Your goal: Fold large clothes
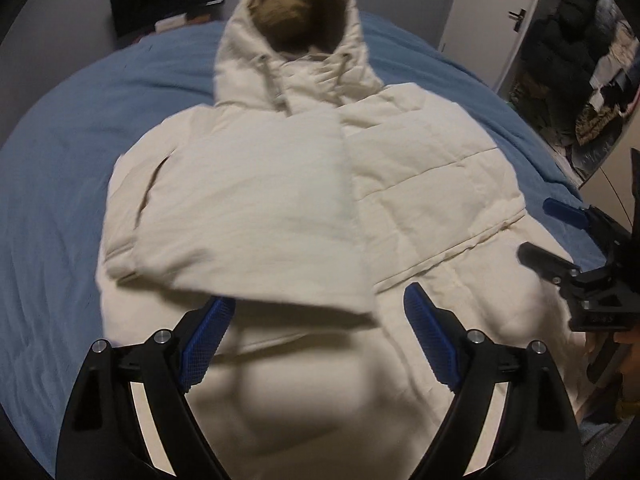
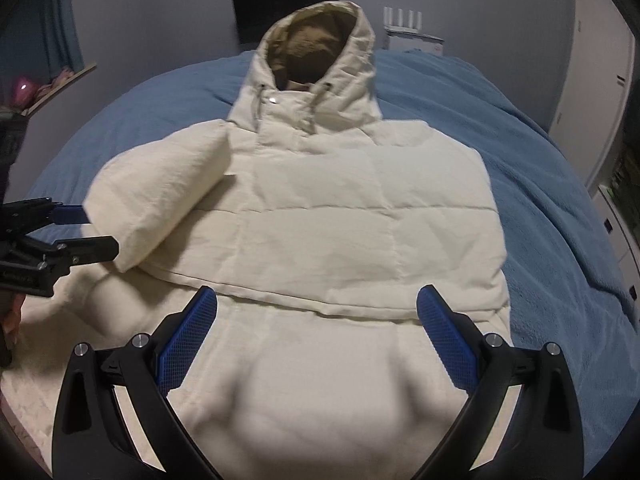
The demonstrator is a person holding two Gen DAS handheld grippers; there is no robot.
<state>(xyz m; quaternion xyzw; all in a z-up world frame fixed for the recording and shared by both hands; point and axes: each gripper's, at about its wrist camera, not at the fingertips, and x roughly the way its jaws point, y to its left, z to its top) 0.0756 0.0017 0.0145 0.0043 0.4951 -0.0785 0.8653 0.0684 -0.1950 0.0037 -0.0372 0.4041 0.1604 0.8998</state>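
Observation:
A cream hooded puffer jacket (image 1: pixel 420 168) lies front up on a blue bed, hood (image 1: pixel 296 36) at the far end. One sleeve (image 1: pixel 256 200) is folded across the chest. My left gripper (image 1: pixel 318 312) is open and empty above the jacket's lower part, just short of the sleeve's cuff. My right gripper (image 2: pixel 316 308) is open and empty above the jacket (image 2: pixel 340 220) near the hem. In the right wrist view the folded sleeve (image 2: pixel 168 196) lies at the left, with the left gripper (image 2: pixel 88 232) beside its cuff. The right gripper also shows at the right edge of the left wrist view (image 1: pixel 544 232).
The blue bedspread (image 1: pixel 60 184) surrounds the jacket on both sides (image 2: pixel 560 208). A dark screen (image 2: pixel 284 8) stands behind the bed. A white door (image 1: pixel 492 8) and a cluttered shelf (image 1: pixel 592 80) are at the right. White cupboards (image 2: pixel 596 80) line the right wall.

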